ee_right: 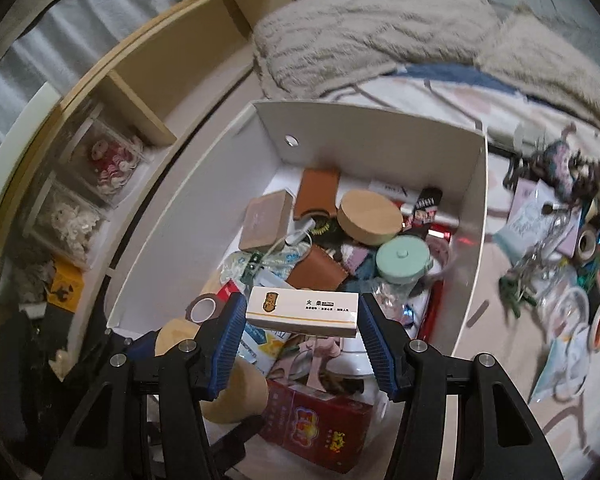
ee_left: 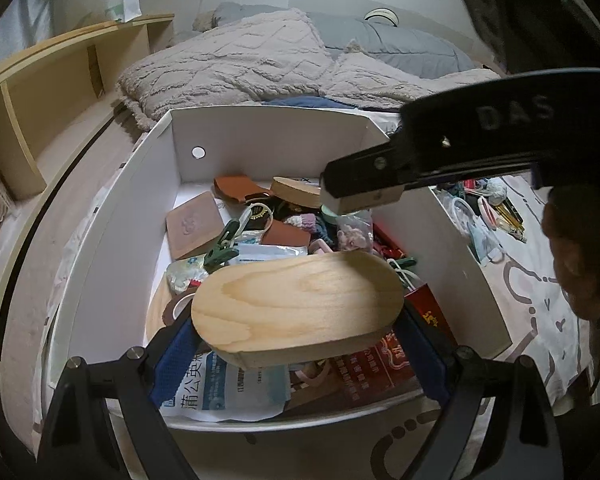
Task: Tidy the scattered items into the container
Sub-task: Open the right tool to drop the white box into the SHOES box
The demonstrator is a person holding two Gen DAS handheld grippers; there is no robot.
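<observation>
Matchbox (ee_right: 302, 312) looks light and crushable, pinched by its short ends in the right claw (ee_right: 302, 322); left claw (ee_left: 300, 334) grips a stiff wooden tray (ee_left: 296, 304) above the box (ee_left: 268, 140)

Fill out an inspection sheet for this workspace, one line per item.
Surface: patterned bedsheet under everything.
Job's things: white container box, open-topped, already crowded; oval wooden tray and white matchbox both held above it.
Clutter: loose pile of scattered items on the sheet, to the right of the box in the right wrist view.
Grippers: left tongs shut on the tray's ends; right tongs shut on the matchbox's ends.
Cables: a white cord lies among the box contents; none seen on the rig.
Surroundings: beige blanket, wooden shelf unit.
</observation>
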